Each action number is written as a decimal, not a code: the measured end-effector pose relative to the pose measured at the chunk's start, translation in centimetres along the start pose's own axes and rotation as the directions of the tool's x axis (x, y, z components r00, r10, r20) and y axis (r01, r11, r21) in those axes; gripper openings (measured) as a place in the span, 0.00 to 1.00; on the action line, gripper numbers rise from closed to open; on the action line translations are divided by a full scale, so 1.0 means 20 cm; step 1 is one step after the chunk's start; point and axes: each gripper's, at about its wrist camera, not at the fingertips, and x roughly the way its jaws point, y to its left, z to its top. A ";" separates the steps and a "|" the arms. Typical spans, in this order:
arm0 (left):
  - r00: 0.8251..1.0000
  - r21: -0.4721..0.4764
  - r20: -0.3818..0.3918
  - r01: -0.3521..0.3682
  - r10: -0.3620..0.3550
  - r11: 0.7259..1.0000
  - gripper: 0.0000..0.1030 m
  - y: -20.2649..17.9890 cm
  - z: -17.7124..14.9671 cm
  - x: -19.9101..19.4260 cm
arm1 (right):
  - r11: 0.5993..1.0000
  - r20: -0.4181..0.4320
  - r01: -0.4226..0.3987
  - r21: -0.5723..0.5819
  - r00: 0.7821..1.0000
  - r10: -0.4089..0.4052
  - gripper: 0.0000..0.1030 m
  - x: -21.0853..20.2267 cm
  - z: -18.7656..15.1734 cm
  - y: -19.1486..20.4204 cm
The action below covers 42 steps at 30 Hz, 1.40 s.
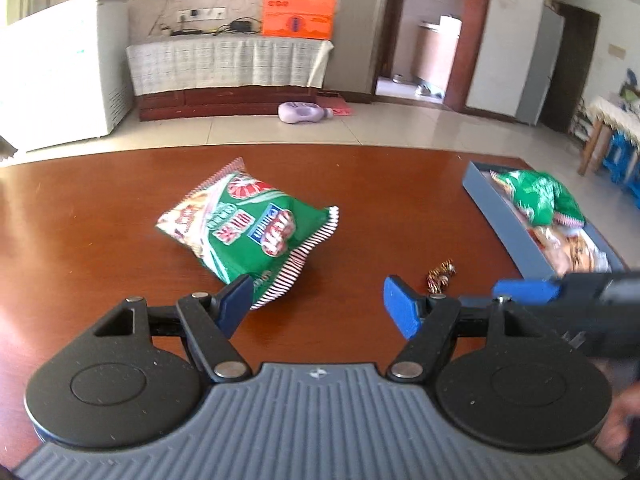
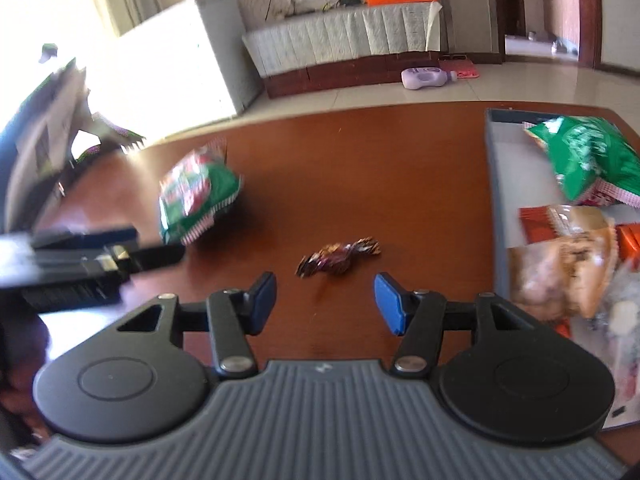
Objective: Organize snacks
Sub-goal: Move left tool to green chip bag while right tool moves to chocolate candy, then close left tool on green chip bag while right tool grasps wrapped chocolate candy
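Right gripper [image 2: 325,300] fingers wide, candy [image 2: 338,259] just ahead on surface [image 2: 360,152] | left gripper [image 1: 318,302] fingers wide at green snack bag [image 1: 250,226] corner | step: we judge pickup pending | next: close, carry to blue tray [image 2: 494,184]

Snack bag [image 1: 248,220] lay on the tabletop [image 1: 100,220], left of centre. Wrapped candy [image 2: 338,258] lay on the tabletop to its right, apart from it. Tray [image 2: 494,200] sat at the right edge of the tabletop, right of the candy. Inside the tray: second bag [image 2: 584,158] at the far end, further packets [image 2: 560,256] nearer. Bottle [image 1: 304,113] lay on the floor [image 1: 400,128] beyond the tabletop, before the cabinet [image 1: 228,68]. Box [image 1: 298,6] stood on the cabinet.
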 end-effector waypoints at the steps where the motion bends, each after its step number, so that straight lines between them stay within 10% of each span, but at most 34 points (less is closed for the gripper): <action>1: 1.000 -0.008 0.003 0.000 0.000 1.000 0.74 0.01 0.01 -0.01 | 0.999 -0.001 0.026 -0.028 1.000 -0.026 0.55 0.03 -0.01 0.04; 7: 1.000 -0.025 0.015 -0.021 0.021 0.999 0.74 0.05 0.04 -0.01 | 0.987 -0.006 0.141 -0.073 0.990 -0.142 0.54 0.18 -0.02 0.13; 13: 0.997 -0.033 0.015 -0.074 0.075 0.997 0.74 0.13 0.03 0.01 | 0.988 0.022 0.137 -0.074 0.991 -0.136 0.26 0.21 0.02 0.11; 33: 0.979 0.114 0.179 -0.124 0.102 0.986 0.93 0.30 0.24 0.37 | 0.987 -0.031 0.053 -0.149 0.998 -0.058 0.26 0.16 0.03 0.11; 42: 0.998 -0.010 -0.019 0.057 -0.057 0.998 0.98 0.39 0.27 0.65 | 0.986 -0.038 0.047 -0.161 0.998 -0.053 0.26 0.17 0.05 0.11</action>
